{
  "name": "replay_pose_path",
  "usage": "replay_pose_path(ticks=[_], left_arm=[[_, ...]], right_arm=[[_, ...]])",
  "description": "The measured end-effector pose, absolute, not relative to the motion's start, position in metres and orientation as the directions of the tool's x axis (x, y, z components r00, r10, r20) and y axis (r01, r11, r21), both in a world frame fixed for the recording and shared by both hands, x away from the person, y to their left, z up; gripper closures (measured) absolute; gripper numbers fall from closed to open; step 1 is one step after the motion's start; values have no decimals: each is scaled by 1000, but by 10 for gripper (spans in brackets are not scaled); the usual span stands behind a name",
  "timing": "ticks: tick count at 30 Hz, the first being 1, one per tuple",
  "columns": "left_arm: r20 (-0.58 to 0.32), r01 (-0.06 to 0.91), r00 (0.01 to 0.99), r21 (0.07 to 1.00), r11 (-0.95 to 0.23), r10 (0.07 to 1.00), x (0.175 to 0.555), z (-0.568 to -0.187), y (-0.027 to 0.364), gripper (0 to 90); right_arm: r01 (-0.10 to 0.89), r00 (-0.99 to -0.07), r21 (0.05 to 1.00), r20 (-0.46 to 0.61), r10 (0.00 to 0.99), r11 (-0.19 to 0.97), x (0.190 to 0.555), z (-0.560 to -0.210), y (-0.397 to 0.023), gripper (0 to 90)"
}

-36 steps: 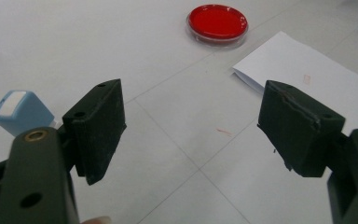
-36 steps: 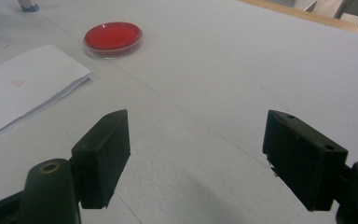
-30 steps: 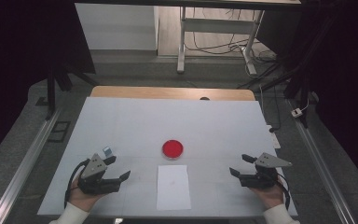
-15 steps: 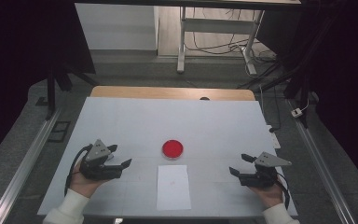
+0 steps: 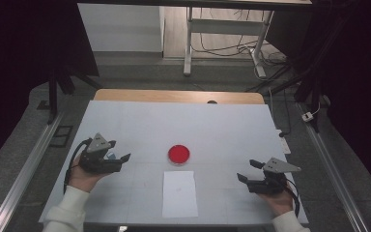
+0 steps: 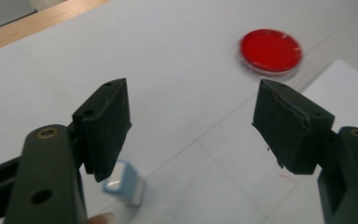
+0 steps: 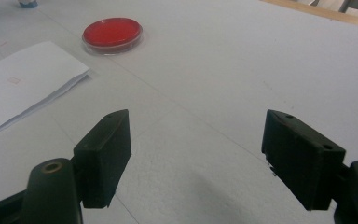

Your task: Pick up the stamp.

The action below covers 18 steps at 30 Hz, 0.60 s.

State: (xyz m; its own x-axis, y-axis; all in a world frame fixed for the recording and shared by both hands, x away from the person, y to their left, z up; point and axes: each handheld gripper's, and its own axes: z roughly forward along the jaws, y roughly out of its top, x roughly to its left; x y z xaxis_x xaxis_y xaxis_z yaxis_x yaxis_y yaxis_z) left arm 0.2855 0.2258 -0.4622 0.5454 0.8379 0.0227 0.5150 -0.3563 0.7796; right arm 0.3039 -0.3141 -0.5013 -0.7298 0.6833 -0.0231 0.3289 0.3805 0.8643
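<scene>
A round red dish (image 5: 179, 154) sits mid-table, also seen as the red dish (image 6: 270, 50) and the red dish (image 7: 113, 32). A white paper sheet (image 5: 179, 193) lies just in front of it, toward the person. My left gripper (image 5: 118, 157) is open, left of the dish. A small blue-and-white block (image 6: 123, 183) stands on the table right under its left jaw; in the left gripper view my left gripper (image 6: 193, 128) holds nothing. My right gripper (image 5: 248, 170) is open and empty at the right of the sheet, low over the table; the right gripper (image 7: 196, 154) points toward the dish.
The white table top (image 5: 174, 125) ends in a wooden strip (image 5: 174, 95) at the far side. Metal rails run along the floor on both sides. The paper (image 7: 23, 86) lies left of my right gripper.
My left gripper has moved away from the front edge and slightly toward the dish, arriving over the small block. The right gripper has stayed put.
</scene>
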Motion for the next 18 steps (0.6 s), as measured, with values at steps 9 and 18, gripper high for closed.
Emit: replay_pose_path(ticks=[9,18], left_arm=[[13,563,510,751,-345,860,294,-476,242,291],[9,595,520,714,-370,854,301,-494,252,328]], right_arm=[[326,-729,867,-24,684,377,301,-501,-316,244],[330,-729,863,-24,684,382,301,-502,-317,246]])
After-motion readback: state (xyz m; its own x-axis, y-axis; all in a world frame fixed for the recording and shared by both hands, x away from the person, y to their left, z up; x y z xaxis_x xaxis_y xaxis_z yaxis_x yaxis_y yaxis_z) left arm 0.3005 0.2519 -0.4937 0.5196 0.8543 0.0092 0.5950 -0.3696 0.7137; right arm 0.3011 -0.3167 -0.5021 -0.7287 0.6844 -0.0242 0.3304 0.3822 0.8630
